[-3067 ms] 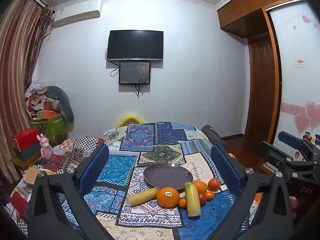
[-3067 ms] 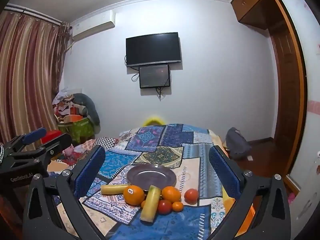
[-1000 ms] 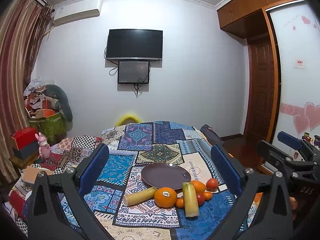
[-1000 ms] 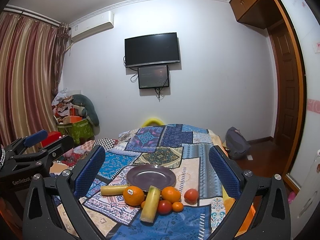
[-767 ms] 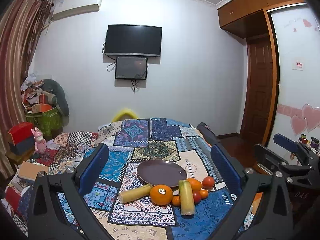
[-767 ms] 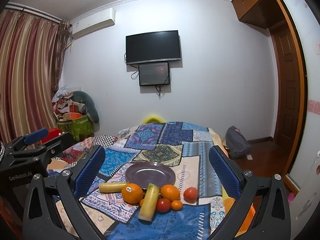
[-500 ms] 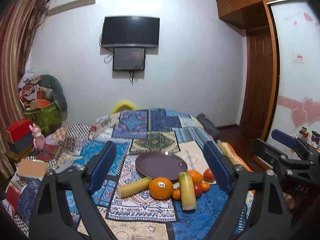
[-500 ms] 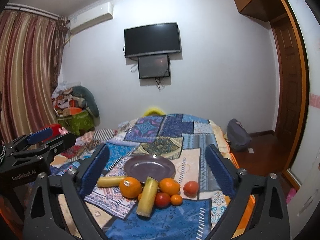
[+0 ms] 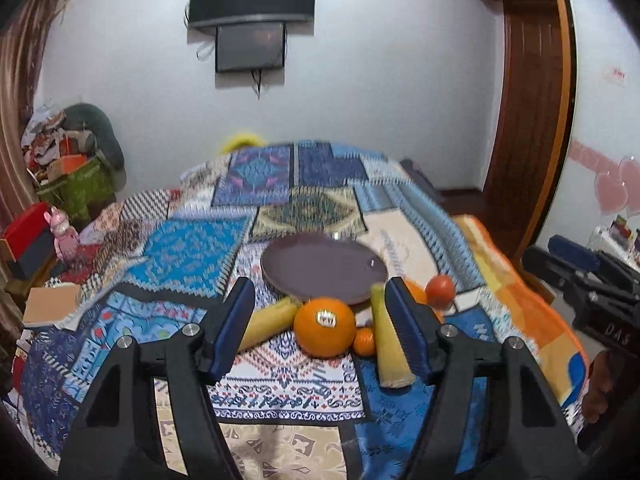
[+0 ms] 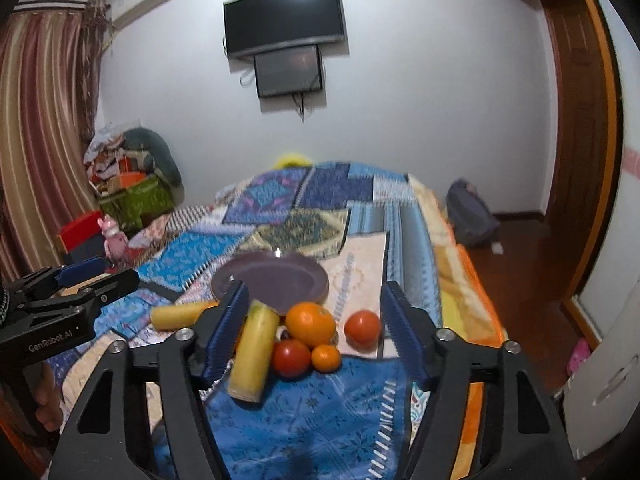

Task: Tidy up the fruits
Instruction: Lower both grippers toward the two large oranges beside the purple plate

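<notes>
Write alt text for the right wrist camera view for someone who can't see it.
The open right gripper hovers above a cluster of fruit on a patchwork bedspread: a large orange, a small orange, two tomatoes, and two yellow-green stalk pieces, beside an empty purple plate. The left gripper shows at the left edge.

Left claw (image 9: pixel 320 316) and right claw (image 10: pixel 314 322) gape, empty.

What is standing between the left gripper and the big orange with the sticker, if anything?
Nothing visible. In the left wrist view the left gripper is open and the stickered orange lies on the patchwork cloth, framed between its fingers. A yellow stalk and a small orange crowd its right side; the purple plate lies behind.
</notes>
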A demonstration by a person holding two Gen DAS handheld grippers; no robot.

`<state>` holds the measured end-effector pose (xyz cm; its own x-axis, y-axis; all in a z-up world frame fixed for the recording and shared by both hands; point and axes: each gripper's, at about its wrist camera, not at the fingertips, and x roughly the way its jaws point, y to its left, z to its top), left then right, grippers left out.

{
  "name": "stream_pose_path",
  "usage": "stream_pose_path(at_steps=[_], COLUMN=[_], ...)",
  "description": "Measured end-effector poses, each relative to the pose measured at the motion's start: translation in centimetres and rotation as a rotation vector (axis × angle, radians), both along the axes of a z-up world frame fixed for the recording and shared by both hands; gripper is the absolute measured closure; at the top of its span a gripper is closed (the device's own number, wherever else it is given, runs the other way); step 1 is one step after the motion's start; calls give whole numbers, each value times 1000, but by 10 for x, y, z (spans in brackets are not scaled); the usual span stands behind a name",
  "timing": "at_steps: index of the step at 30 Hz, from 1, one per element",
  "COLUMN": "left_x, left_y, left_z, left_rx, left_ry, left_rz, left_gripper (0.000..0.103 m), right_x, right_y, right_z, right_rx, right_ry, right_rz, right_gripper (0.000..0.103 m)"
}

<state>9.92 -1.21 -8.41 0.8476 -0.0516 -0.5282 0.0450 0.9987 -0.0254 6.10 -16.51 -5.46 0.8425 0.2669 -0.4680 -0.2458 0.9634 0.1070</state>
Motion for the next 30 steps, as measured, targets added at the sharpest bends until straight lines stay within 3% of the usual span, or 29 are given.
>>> stream_pose_path(at_steps=[3,11,30], left_x=[16,52,105], left_y=[-2,-1,-8], left_z=[-18,-54,-101], left_rx=[11,4,6], left_ry=[63,192,367], left_rz=[-7,-6,-25], left_gripper=[35,35,35], right_x=[14,46,102], right_y=[-7,-13,1], right_z=[-12,-41,-77], right_rx=[15,19,47], right_ry=[65,196,343], right_rz=[16,59,176], right_gripper=[49,51,51])
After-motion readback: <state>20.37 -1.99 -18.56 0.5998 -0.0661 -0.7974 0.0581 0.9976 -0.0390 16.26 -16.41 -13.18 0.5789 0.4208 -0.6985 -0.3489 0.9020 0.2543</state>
